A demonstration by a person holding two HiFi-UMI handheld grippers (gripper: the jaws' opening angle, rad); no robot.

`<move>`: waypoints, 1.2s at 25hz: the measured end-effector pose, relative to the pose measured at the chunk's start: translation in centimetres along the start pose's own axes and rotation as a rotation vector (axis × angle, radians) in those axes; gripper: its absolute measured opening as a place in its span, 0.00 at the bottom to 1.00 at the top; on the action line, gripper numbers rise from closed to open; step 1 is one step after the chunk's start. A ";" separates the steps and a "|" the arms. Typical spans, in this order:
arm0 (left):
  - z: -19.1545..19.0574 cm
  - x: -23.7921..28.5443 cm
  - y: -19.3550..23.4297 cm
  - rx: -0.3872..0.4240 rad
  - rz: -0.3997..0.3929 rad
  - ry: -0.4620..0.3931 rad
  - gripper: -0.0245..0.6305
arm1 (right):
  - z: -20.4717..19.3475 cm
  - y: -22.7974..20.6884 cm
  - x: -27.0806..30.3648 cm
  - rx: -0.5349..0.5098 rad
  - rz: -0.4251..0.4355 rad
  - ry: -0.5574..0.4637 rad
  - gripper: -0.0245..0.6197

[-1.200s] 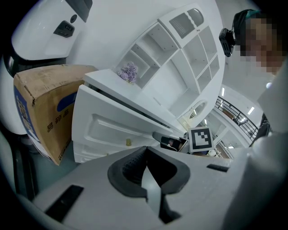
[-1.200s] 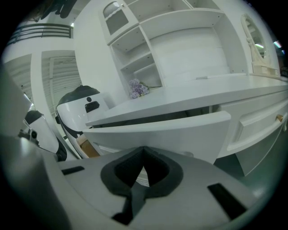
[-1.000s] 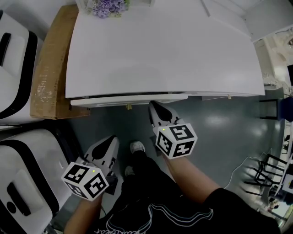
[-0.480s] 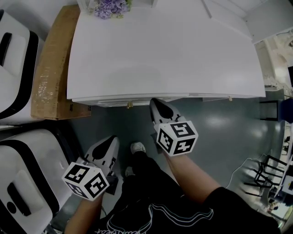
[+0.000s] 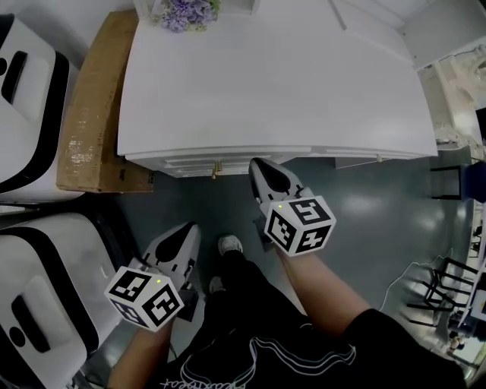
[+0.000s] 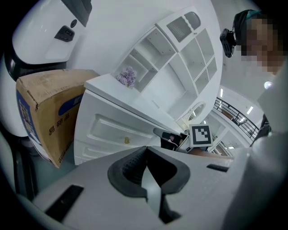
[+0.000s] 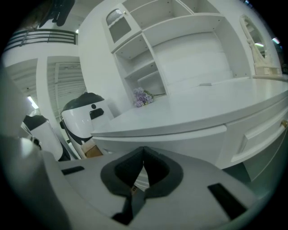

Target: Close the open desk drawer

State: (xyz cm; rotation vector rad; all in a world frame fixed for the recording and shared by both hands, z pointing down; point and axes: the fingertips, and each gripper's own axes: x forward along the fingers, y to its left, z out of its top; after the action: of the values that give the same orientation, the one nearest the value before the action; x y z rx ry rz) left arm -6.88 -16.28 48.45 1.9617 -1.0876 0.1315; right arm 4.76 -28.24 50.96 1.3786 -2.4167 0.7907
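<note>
Your left gripper (image 5: pixel 186 235) hangs low and well apart from the desk, jaws pressed together on nothing, as this push seems to need one tool only. The drawer (image 5: pixel 199 162) sits almost flush under the desk top (image 5: pixel 273 83). Your right gripper (image 5: pixel 260 169), jaws likewise together and empty, has its tip at the drawer front just right of the knob (image 5: pixel 216 169), evidently as a blunt pusher.

White desk (image 5: pixel 273 83), purple flowers (image 5: pixel 184 13) on top
</note>
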 end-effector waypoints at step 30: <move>3.7 -23.7 -22.5 0.413 -0.211 -0.271 0.04 | 8.8 25.1 -31.8 -0.214 0.486 -0.277 0.05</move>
State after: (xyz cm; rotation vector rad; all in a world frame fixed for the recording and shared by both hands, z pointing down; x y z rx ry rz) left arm -6.02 1.72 21.01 2.5105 -1.0759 -0.0296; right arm 0.43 -0.21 20.66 0.8767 -3.0051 0.4336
